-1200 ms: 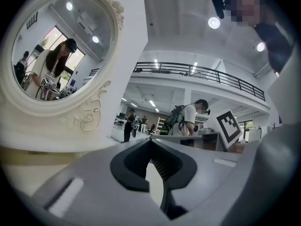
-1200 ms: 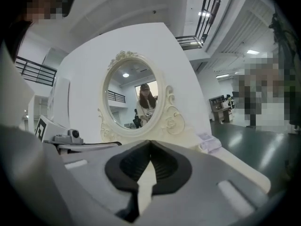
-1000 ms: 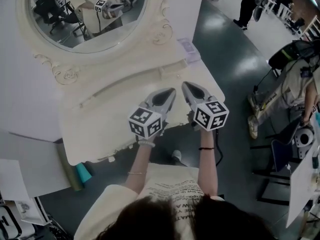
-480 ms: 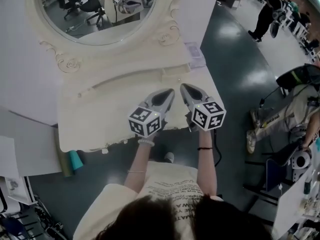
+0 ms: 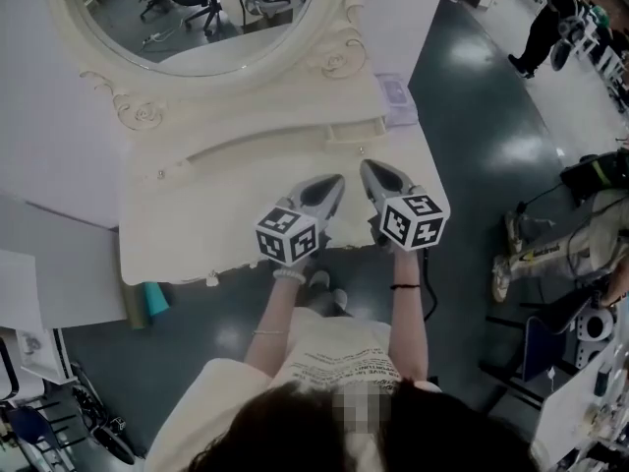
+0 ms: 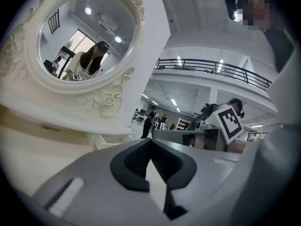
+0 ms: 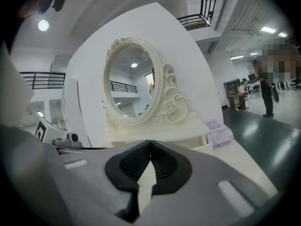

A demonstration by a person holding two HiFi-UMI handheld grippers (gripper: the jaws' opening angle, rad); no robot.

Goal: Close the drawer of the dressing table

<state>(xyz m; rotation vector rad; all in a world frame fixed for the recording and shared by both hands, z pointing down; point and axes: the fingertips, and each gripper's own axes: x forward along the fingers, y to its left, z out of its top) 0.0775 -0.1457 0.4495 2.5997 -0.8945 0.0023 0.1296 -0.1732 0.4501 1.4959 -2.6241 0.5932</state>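
The cream dressing table [image 5: 197, 214] carries an oval mirror [image 5: 197, 18] with a carved frame. At the right end of its back ledge a small drawer front [image 5: 356, 131] seems to stick out a little; in the right gripper view the drawer [image 7: 211, 147] sits just ahead. My left gripper [image 5: 337, 179] and right gripper [image 5: 366, 165] hover side by side over the table's front right part, both pointing at the ledge. The left gripper [image 6: 150, 140] is shut with nothing held. The right gripper [image 7: 150, 142] is also shut and empty. Any drawer under the tabletop is hidden.
A pale purple box [image 5: 393, 91] lies on the table's back right corner. A white panel stands behind the mirror. A teal object [image 5: 147, 303] is on the dark floor under the table's left end. People [image 5: 550, 18] and equipment stand at the right.
Both grippers have sunk a little toward the tabletop, staying side by side and shut. The head view has shifted, so the table's front edge now lies just under the marker cubes.
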